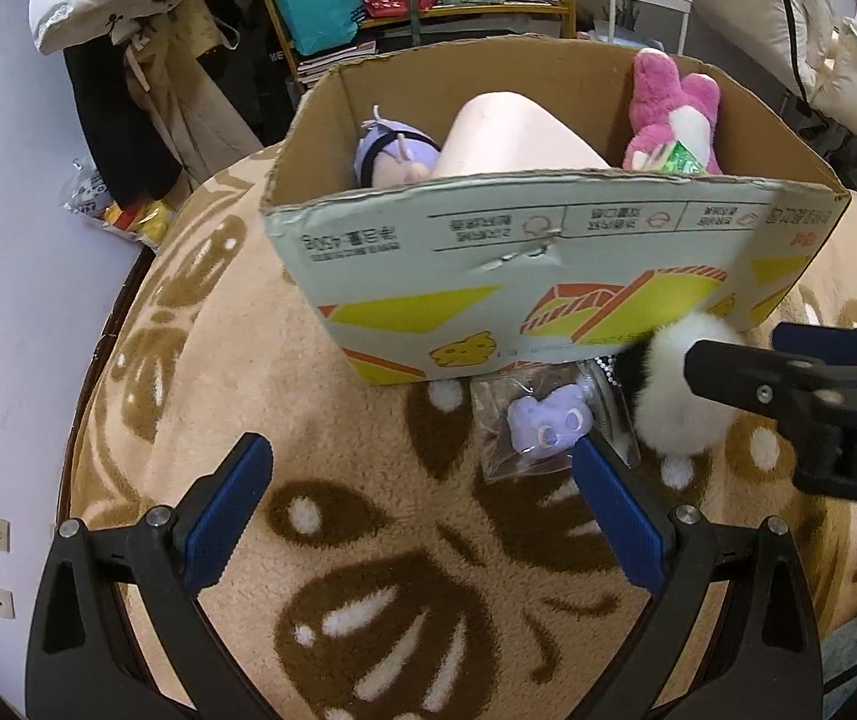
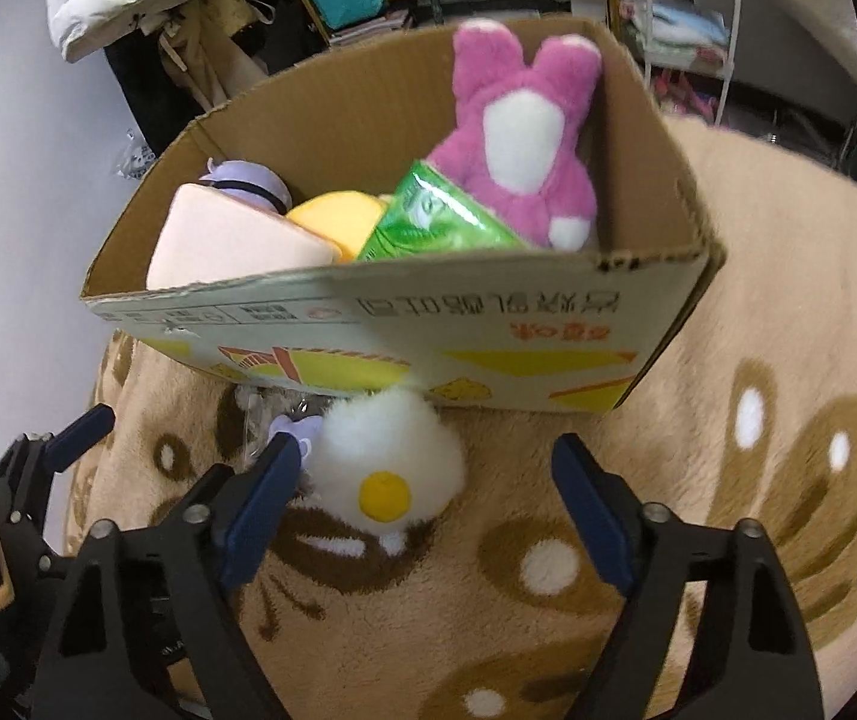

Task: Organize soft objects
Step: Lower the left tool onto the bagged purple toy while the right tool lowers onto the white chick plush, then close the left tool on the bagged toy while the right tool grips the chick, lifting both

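Both grippers point steeply down at a tan fleece blanket [image 1: 236, 360] with brown and white patterning, in front of an open cardboard box [image 1: 548, 252].

The left gripper [image 1: 422, 468] hangs over bare blanket with its blue-padded fingers [image 1: 224, 510] spread wide and nothing between them. Its right-hand finger tip sits just beside a small clear bag holding a lilac plush charm [image 1: 548, 420], which lies against the foot of the box's near wall.

The right gripper [image 2: 428, 468] is also spread, pads pressing on nothing. A fluffy white fried-egg plush [image 2: 386, 468] with a yellow yolk lies on the blanket between its fingers, close to the left-hand finger [image 2: 260, 498] and well clear of the other. In the left wrist view the same gripper comes in from the right edge, its dark finger lying across the white plush [image 1: 680, 396].

The egg plush rests just beside the charm bag, both tucked near the box's front wall, whose torn top edge rises above them. Inside the box are a pink bunny plush [image 2: 518, 138] leaning in the far right corner, a green packet [image 2: 434, 216], a yellow cushion [image 2: 338, 219], a peach wedge-shaped cushion [image 2: 236, 246] and a lilac plush [image 2: 248, 177]. To the right of the egg the blanket lies open; to the left it ends near a pale wall [image 1: 14, 276].
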Demonstrator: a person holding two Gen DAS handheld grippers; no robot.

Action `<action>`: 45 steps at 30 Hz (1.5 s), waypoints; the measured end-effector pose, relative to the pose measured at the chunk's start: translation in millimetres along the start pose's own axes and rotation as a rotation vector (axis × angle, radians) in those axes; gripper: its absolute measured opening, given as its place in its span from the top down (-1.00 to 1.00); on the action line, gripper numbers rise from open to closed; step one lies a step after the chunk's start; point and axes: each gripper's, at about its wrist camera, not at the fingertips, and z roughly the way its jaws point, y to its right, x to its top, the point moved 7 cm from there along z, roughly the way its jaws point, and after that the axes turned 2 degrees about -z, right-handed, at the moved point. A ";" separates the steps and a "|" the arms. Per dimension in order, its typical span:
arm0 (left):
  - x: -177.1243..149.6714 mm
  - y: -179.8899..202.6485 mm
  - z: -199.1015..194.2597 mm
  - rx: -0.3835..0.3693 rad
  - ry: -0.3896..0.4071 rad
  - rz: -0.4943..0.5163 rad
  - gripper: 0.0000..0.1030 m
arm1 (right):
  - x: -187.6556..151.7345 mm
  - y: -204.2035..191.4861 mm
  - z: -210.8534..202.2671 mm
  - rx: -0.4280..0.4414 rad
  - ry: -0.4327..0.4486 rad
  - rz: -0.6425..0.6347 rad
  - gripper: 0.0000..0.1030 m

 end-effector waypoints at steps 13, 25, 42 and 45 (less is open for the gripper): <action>1.8 28.1 18.3 -0.097 0.004 0.051 -0.92 | -8.4 -5.2 24.3 0.045 -0.087 -0.014 0.20; -0.7 40.9 47.6 -0.193 -0.075 0.040 -0.92 | -8.7 -14.3 22.6 -0.015 -0.098 -0.067 0.51; 6.6 55.0 76.4 -0.177 -0.089 0.073 -0.92 | -6.2 10.7 20.2 -0.044 -0.122 -0.018 0.54; 1.8 63.5 72.6 -0.179 -0.089 0.063 -0.91 | -4.4 5.6 26.7 -0.045 -0.127 -0.026 0.54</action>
